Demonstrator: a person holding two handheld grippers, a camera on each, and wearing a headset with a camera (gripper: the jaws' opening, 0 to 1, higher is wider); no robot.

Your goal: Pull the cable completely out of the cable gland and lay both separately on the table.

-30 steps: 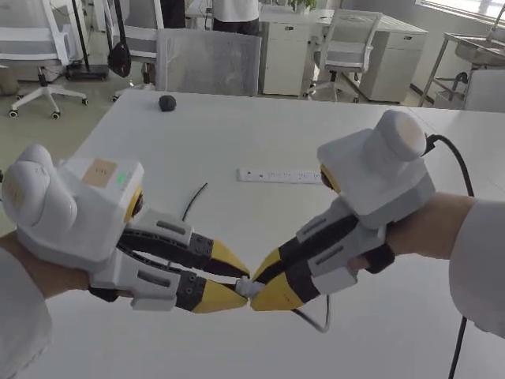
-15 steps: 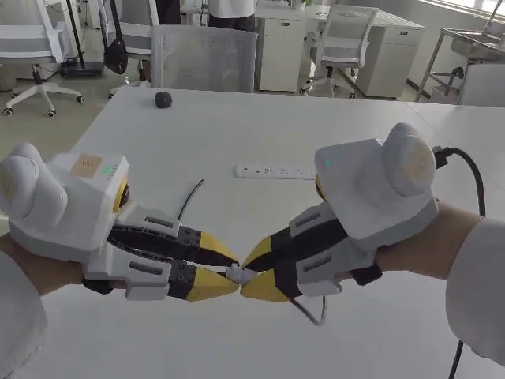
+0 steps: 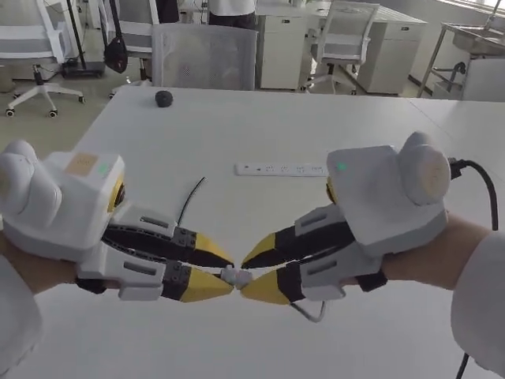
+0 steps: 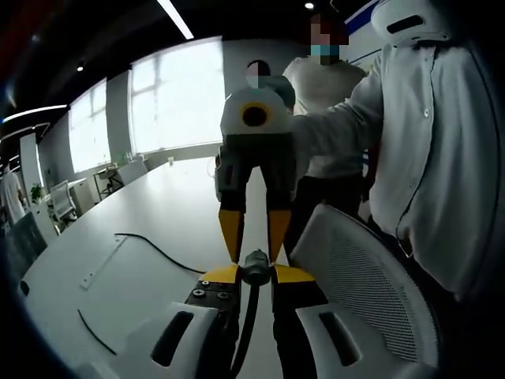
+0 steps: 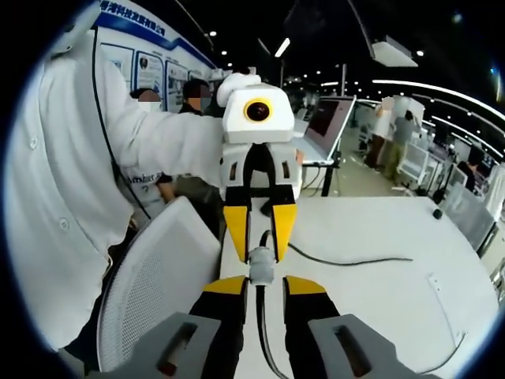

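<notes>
Two pairs of yellow tips meet above the worktop's (image 3: 260, 126) near edge, as a second ago, but the gripper bodies have swung flatter and slightly wider, and a sliver more of the cable gland (image 3: 234, 276) shows between them. The left gripper (image 3: 229, 274) pinches the gland. The right gripper's (image 3: 246, 278) jaws sit narrowed at its other end, and we cannot tell whether they bite. The cable (image 3: 309, 314) hangs looped under the right gripper, so we judge it not yet out. Bare worktop runs toward both side edges for pulling apart. The power strip (image 3: 280, 169) and a black lead (image 3: 189, 201) lie toward the middle.
</notes>
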